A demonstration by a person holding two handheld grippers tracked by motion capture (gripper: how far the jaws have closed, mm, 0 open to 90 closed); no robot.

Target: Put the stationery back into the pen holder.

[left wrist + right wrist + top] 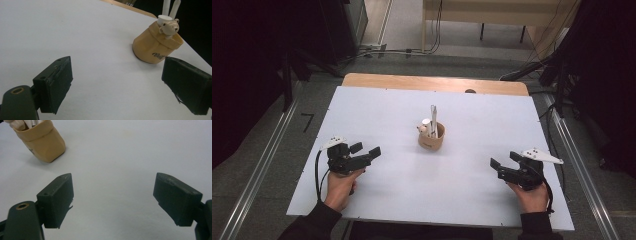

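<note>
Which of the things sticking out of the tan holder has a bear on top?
The short one at the holder's rim: its bear head sets it apart from the two taller plain white sticks behind it.

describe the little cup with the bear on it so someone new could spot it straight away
Look at the white table top: near its middle, between the two grippers and farther from the person, stands a small tan holder cup. White stick-like items poke up out of it. A tiny cream bear figure peeks over its rim, and dark script runs across its side.
</note>
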